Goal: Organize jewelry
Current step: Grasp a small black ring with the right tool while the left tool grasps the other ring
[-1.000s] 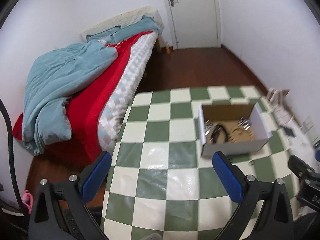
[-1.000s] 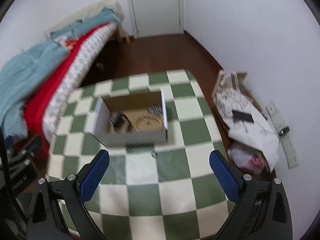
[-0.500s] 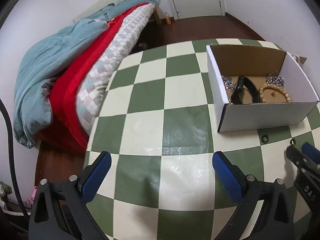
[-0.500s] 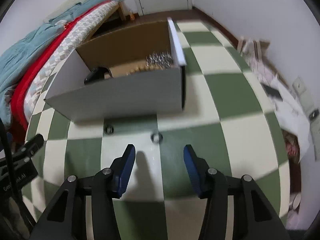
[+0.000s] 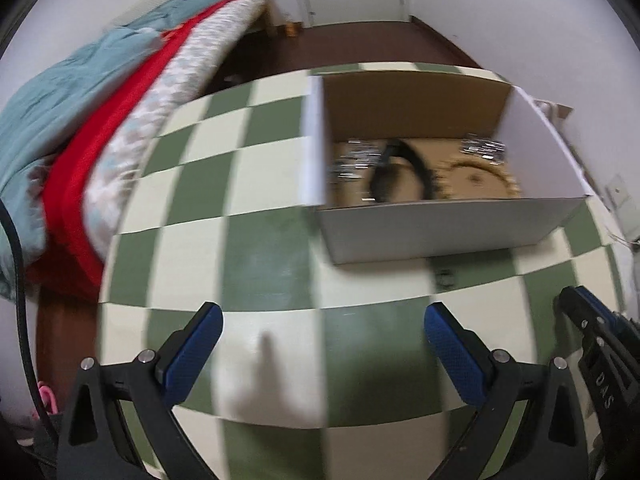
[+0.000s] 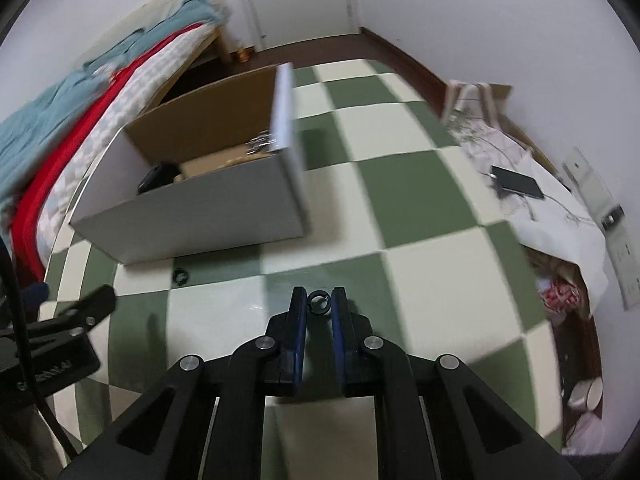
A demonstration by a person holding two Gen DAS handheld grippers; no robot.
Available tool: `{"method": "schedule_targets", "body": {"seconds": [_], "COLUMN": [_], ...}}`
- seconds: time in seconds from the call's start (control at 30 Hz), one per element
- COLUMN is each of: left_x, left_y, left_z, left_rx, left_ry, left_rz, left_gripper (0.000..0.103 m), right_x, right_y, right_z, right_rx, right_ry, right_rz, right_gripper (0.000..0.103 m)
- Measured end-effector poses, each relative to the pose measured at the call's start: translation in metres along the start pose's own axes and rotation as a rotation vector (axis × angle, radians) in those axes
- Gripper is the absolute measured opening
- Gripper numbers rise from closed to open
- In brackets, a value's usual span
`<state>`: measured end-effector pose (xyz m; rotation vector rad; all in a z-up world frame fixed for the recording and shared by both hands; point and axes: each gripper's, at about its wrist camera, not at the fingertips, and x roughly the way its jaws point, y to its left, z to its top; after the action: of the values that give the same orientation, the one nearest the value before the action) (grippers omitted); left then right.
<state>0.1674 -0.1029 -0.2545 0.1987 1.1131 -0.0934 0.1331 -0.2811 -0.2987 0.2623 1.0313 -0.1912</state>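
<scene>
An open white cardboard box (image 5: 440, 232) (image 6: 192, 216) stands on the green and cream checked table (image 5: 256, 248) (image 6: 400, 200). It holds silver chains, a black band (image 5: 400, 168) and a beaded bracelet (image 5: 480, 172). My right gripper (image 6: 319, 304) is low over the table, its blue pads closed on a small dark ring (image 6: 319, 303). A second small ring (image 6: 181, 276) lies in front of the box; it also shows blurred in the left wrist view (image 5: 445, 276). My left gripper (image 5: 320, 336) is wide open and empty in front of the box.
A bed (image 5: 100, 120) with red and teal blankets stands left of the table. White bags and a black phone (image 6: 518, 182) lie on the floor at the right. The right tool shows at the left wrist view's right edge (image 5: 600, 344).
My right gripper has dropped to the table and closed from half open onto the ring. Both cameras have moved lower and closer to the box.
</scene>
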Motion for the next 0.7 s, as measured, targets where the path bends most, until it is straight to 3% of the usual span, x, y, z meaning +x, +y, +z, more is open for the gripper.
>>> {"method": "schedule_targets", "body": {"seconds": [0.3,0.33,0.37,0.5,0.57,0.63,0.7], "left_x": [0.014,0.015,0.018,0.019,0.017,0.015,0.014], "left_y": [-0.050,-0.053,-0.056,-0.057,-0.060,-0.065,-0.068], "left_z": [0.009,0.009,0.010,0.010,0.012,0.012,0.012], "left_rx": [0.042,0.042,0.043,0.027,0.031,0.048,0.051], "left_ry": [0.017,0.020,0.029,0.032,0.028,0.029,0.027], "left_rz": [-0.050,-0.054,-0.056,-0.098,-0.126,-0.125,-0.121], "left_gripper": [0.098,0.091,0.076,0.052,0.017,0.010,0.010], "right_x": [-0.006,-0.006,-0.007,-0.008,-0.009,-0.009,-0.009], "right_y": [-0.037,-0.040,-0.041,-0.048,-0.049,-0.050,-0.050], "right_z": [0.001,0.003,0.003,0.006,0.007,0.008,0.008], "right_rx": [0.057,0.061,0.063,0.081,0.090,0.098,0.101], "right_ry": [0.002,0.000,-0.002,-0.005,-0.007,-0.008,-0.010], "right_rz": [-0.055,-0.060,-0.062,-0.067,-0.069,-0.067,-0.067], "right_gripper": [0.013,0.013,0.013,0.013,0.013,0.013,0.013]}}
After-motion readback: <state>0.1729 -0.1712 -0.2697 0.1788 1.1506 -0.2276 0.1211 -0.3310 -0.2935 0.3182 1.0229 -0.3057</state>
